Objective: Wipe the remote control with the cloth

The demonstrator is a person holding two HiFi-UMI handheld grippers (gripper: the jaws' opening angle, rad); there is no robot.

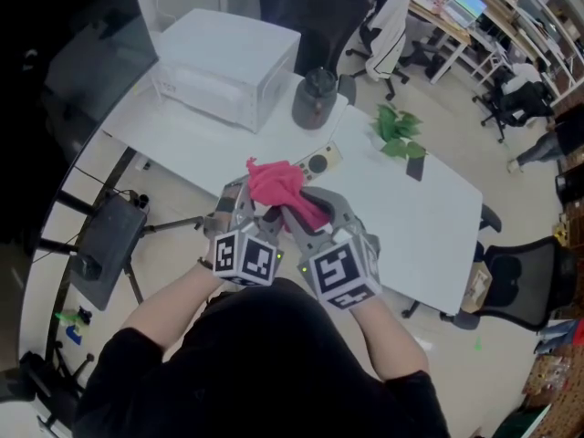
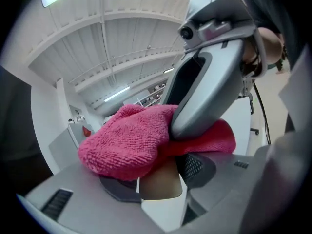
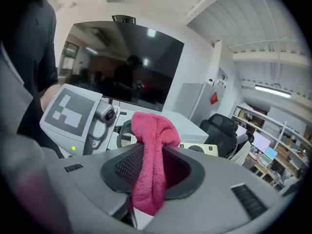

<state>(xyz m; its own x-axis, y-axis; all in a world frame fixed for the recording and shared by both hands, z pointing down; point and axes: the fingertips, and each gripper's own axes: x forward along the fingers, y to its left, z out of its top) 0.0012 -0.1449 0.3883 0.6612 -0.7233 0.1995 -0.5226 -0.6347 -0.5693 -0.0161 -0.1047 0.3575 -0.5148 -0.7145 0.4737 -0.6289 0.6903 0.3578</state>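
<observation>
While both tools hang side by side just ahead of the person's chest, the right gripper (image 1: 308, 210) is clamped on the cloth (image 1: 274, 185). Its dark mesh-textured pads squeeze a vertical fold, with a tail below the jaws and a rounded bunch above. Cloth is pink terry: nubbly looped pile, soft, crumpled.

The left gripper (image 1: 242, 199) has its jaws apart. The bunch droops over their tips, and the right gripper's smooth grey finger lies against it. Can't tell if the left pads touch the fabric. Both bodies are matte grey plastic, each with a cube of black-and-white square markers at the rear.

Just past the cloth, the remote control (image 1: 321, 161) lies flat on the white table (image 1: 429, 208), neither tool on it. It's a slim cream bar with a dark round ring pad, its near end hidden by the cloth.

- Further out: dark grey cylindrical pot (image 1: 315, 97), with a green leafy plant (image 1: 397, 130) to its right.
- Far end: boxy white case (image 1: 228, 67), semi-translucent walls.
- Behind: black office chairs (image 1: 301, 7) and a large glossy dark screen (image 3: 122, 62).
</observation>
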